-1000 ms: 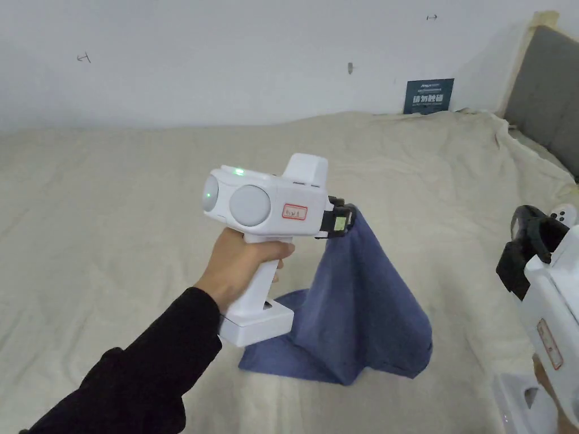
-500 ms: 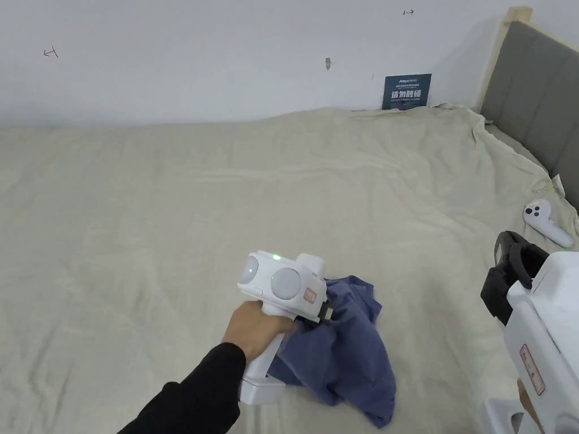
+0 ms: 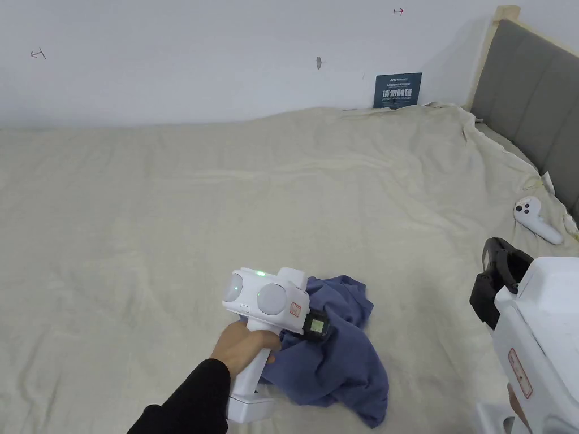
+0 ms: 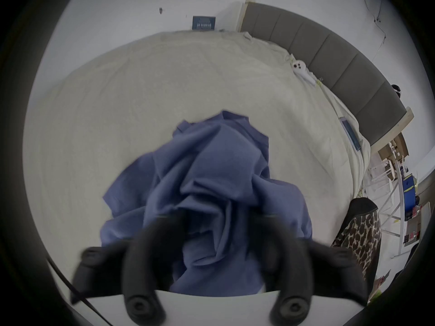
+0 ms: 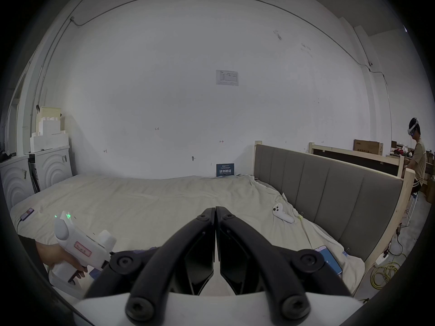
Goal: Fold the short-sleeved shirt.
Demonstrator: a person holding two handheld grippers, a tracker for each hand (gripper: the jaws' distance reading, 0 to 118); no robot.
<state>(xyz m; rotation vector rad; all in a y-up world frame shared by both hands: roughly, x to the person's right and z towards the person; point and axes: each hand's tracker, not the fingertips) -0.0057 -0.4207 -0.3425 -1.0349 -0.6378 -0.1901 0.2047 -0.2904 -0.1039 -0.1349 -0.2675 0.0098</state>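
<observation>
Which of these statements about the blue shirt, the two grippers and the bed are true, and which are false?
1. The blue shirt lies crumpled on the bed. True.
2. The right gripper is open. False: its fingers are closed together, holding nothing.
3. The left gripper is open above the shirt. True.
4. The white controller lies on the shirt. False: it lies apart, near the headboard.
5. The shirt is neatly folded. False: it is bunched.

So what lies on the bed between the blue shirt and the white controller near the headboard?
Nothing: in the head view the stretch from the blue shirt to the white controller is bare, wrinkled beige sheet.
</observation>
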